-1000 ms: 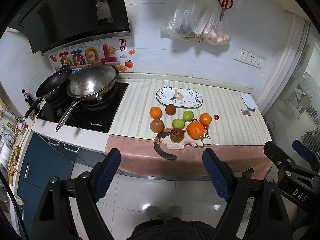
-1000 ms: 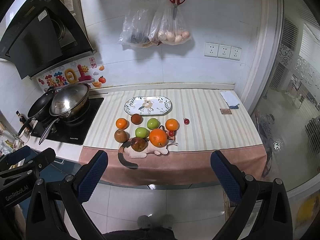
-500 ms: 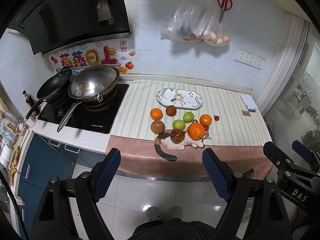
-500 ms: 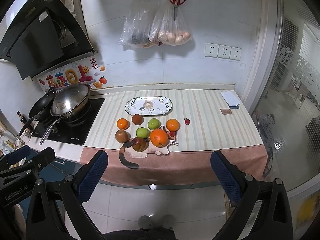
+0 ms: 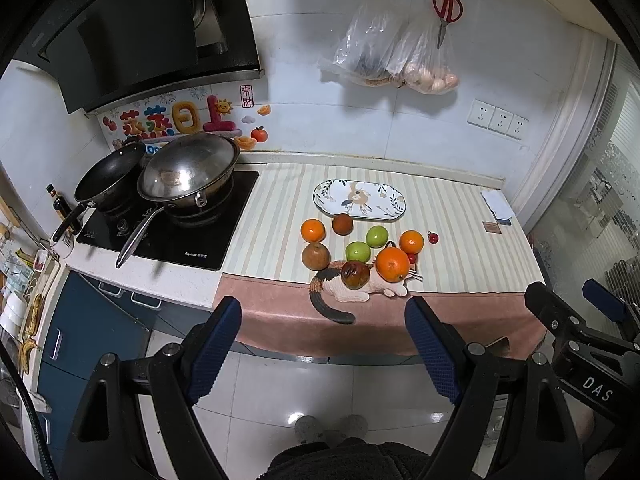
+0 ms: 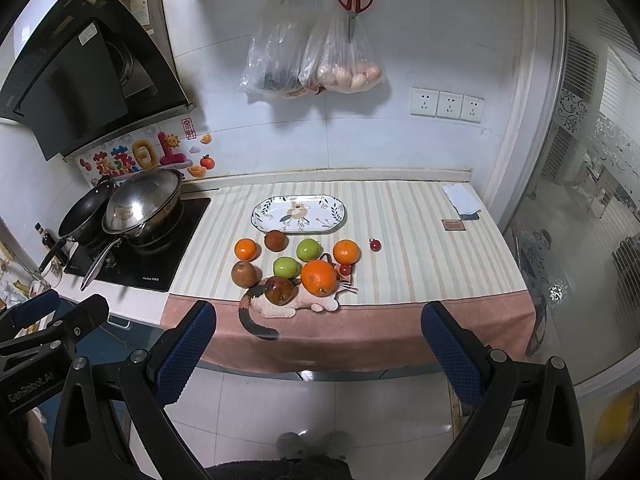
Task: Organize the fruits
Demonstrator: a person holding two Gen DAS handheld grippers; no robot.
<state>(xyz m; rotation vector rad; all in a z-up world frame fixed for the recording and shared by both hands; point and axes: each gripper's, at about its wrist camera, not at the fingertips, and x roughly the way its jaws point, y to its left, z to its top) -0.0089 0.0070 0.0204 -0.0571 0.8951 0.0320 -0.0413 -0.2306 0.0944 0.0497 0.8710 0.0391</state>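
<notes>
Your left gripper [image 5: 322, 354] stands wide apart with nothing between its blue pads [image 5: 214, 350], held off the front edge of the counter [image 5: 280, 208] over the tiled floor [image 5: 304, 392]. Your right gripper [image 6: 320, 354] is just as wide and just as empty, also out in front of the counter's front edge and well apart from the fruit.

The fruit sits in a loose cluster near the front edge of the counter, roughly midway along the striped mat [image 6: 400, 248]. A cat-shaped mat [image 6: 280, 304] lies at the front edge, its tail hanging over the pink border. On it rest a dark red apple [image 6: 280, 290] and 1 large orange [image 6: 319, 277], side by side. Just behind them are 2 green apples [image 6: 287, 267], a brown pear [image 6: 244, 274] to the left, and 2 smaller oranges [image 6: 246, 249], 1 at each side of the group. A dark brownish-red round fruit [image 6: 276, 240] touches or nearly touches the front rim of the oval patterned plate [image 6: 260, 216], which lies bare toward the back edge. 1 cherry tomato [image 6: 375, 245] sits apart to the right of the cluster; another small red one [image 6: 345, 269] lies beside the large orange.

At the counter's left end a steel wok [image 5: 188, 172] and a black frying pan [image 5: 108, 178] sit on the hob [image 5: 180, 240].
</notes>
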